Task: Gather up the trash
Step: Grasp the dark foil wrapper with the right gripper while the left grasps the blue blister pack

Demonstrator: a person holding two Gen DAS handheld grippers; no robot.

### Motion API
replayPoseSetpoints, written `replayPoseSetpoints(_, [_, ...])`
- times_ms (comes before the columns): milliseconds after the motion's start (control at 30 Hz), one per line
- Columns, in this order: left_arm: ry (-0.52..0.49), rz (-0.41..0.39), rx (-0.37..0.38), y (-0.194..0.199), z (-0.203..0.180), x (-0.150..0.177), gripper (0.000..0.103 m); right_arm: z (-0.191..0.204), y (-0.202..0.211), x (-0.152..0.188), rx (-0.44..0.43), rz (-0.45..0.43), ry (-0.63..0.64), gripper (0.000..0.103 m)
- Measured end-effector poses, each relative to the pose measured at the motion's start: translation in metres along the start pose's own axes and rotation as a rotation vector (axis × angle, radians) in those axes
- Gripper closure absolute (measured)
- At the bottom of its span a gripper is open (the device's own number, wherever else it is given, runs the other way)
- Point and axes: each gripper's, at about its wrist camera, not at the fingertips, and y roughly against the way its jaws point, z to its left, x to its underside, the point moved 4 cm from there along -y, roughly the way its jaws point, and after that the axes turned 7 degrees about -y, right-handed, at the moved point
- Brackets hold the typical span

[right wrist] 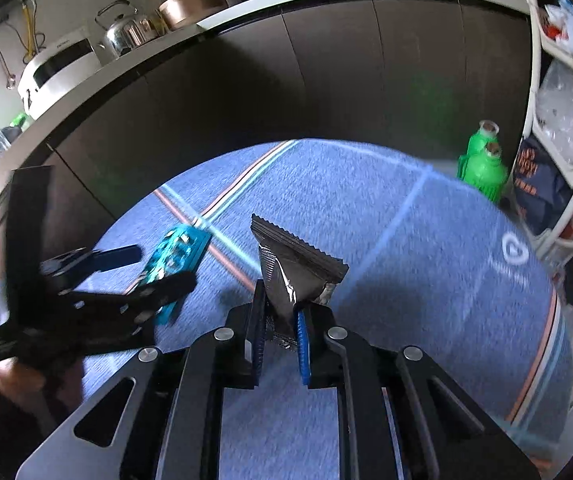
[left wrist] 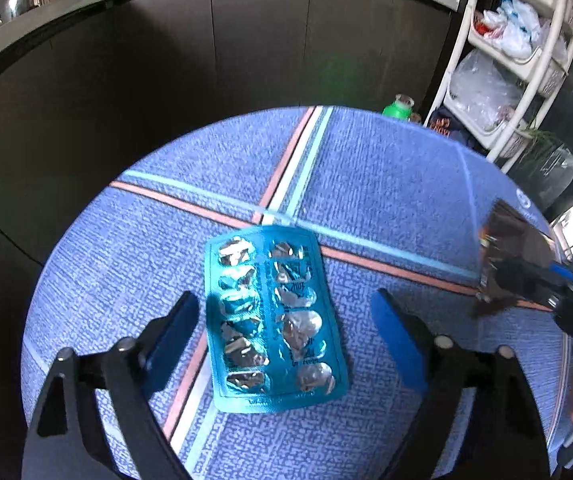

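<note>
An empty teal blister pack (left wrist: 274,320) lies flat on the round table's blue cloth (left wrist: 386,184). My left gripper (left wrist: 286,336) is open, its blue-padded fingers on either side of the pack and just above it. The pack also shows in the right wrist view (right wrist: 174,260), between the left gripper's fingers (right wrist: 154,268). My right gripper (right wrist: 280,312) is shut on a dark foil wrapper (right wrist: 294,264) and holds it upright above the cloth. In the left wrist view the right gripper (left wrist: 526,276) with the wrapper (left wrist: 506,240) is at the right edge.
Dark cabinet fronts (left wrist: 206,60) curve behind the table under a white counter with a kettle (right wrist: 126,30) and pots. A green bottle (right wrist: 482,164) stands on the floor beyond the table. A white shelf rack (left wrist: 518,60) with plastic bags stands at the right.
</note>
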Motion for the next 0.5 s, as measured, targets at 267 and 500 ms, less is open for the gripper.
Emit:
replayPoseSetpoints(267, [-0.014, 0.007, -0.039, -0.001, 0.001, 0.006, 0.035, -0.006, 0.018, 0.021, -0.015, 0.010, -0.042, 0.090])
replayPoseSetpoints(500, [-0.048, -0.014, -0.060, 0.028, -0.007, 0.016, 0.036, -0.003, 0.048, 0.035, -0.009, -0.003, -0.015, 0.090])
